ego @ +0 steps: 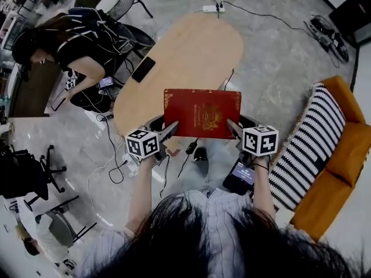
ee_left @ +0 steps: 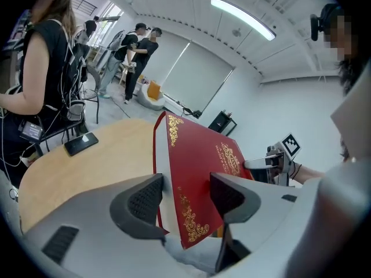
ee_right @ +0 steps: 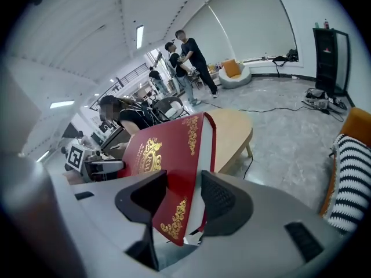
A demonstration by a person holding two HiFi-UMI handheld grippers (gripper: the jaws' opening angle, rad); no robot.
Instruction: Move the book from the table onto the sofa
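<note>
A red hardback book [ego: 202, 113] with gold ornament is held in the air over the near end of the oval wooden table [ego: 191, 45], its cover facing up. My left gripper [ego: 168, 129] is shut on the book's left edge. My right gripper [ego: 235, 127] is shut on its right edge. In the left gripper view the book [ee_left: 203, 172] stands between the pads of the left gripper [ee_left: 185, 198], cover on the right pad. In the right gripper view the book [ee_right: 168, 155] sits the same way in the right gripper [ee_right: 182, 198]. The orange sofa [ego: 342, 161] lies to the right.
A striped cushion [ego: 307, 143] leans on the sofa's near side. A dark phone [ego: 142, 69] lies on the table's left edge. A seated person [ego: 75, 45] with cables is at the left. An office chair [ego: 29, 172] stands lower left, a power strip [ego: 211, 8] beyond the table.
</note>
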